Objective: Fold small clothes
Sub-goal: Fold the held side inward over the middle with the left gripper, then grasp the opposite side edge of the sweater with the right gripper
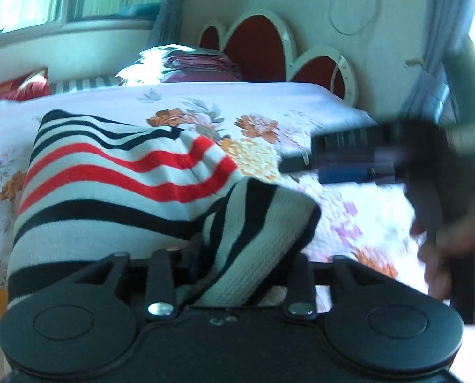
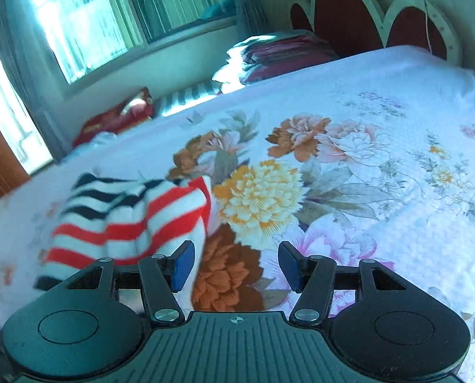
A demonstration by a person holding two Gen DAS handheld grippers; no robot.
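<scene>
1. Left wrist view: the left gripper (image 1: 234, 274) has a flap of the striped knit top (image 1: 109, 191) running down between its jaws, so they look clamped on the cloth, though the pads are hidden under it.
2. Right wrist view: the right gripper (image 2: 235, 266) hangs over the floral bedsheet (image 2: 381, 166), jaws wide with nothing between them, just beside the top's red-striped edge.
3. Judgement: this looks like a fold being carried across, so keep the lifted flap low and taut, and pin the near edge with the free gripper so the body does not drag.
4. The top lies on the bed, bunched and partly doubled, in red, white and navy stripes; thick, soft knit, likely to slump.
</scene>
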